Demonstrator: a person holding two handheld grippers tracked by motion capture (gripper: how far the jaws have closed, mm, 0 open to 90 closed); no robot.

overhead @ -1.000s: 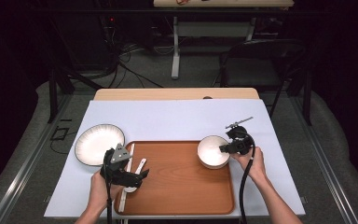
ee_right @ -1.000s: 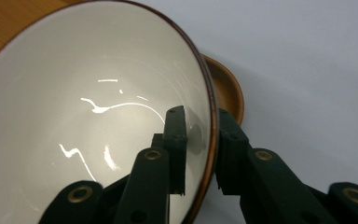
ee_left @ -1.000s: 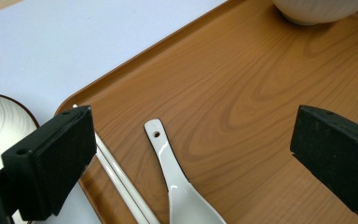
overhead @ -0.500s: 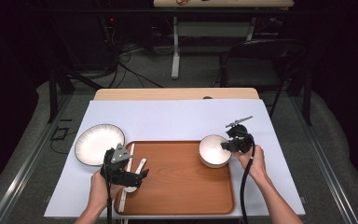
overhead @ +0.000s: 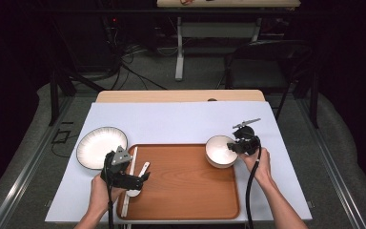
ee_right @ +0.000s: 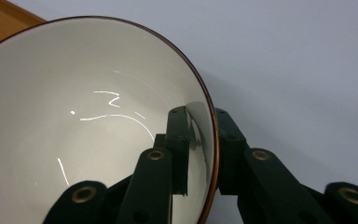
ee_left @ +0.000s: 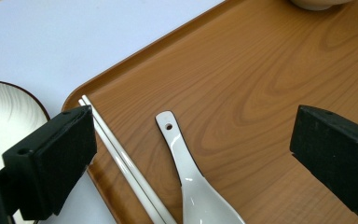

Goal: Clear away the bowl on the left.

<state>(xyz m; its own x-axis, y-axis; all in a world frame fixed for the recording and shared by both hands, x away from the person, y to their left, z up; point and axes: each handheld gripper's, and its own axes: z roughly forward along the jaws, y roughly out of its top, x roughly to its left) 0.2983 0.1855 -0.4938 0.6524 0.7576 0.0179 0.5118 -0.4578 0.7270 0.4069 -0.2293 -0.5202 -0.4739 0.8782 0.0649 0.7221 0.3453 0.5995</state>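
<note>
**Tongs at both ends of the wooden tray**

Left tongs (overhead: 140, 179) hang spread wide above the near left corner of the wooden tray (overhead: 186, 191), gripping nothing. From where I stand, a white ceramic spoon (ee_left: 193, 186) lies between and below the two black jaws, its handle with the small hole pointing away from the person. Just to the left of it, a pair of white chopsticks (ee_left: 121, 161) lies side by side along the tray's left edge, close to the spoon but not touching it. Further left, off the tray, a white plate with a dark rim (overhead: 100, 147) rests on the pale sheet covering the table (overhead: 171, 121).

Across the bare middle of the tray, at its far right corner, sits a white bowl (overhead: 220, 150). Right tongs (overhead: 232, 148) are clamped on its rim: in the right gripper view one jaw presses the inner wall and the other the outer wall, the thin brown-edged rim pinched between them. Whether the bowl's base touches the tray I cannot tell.
</note>
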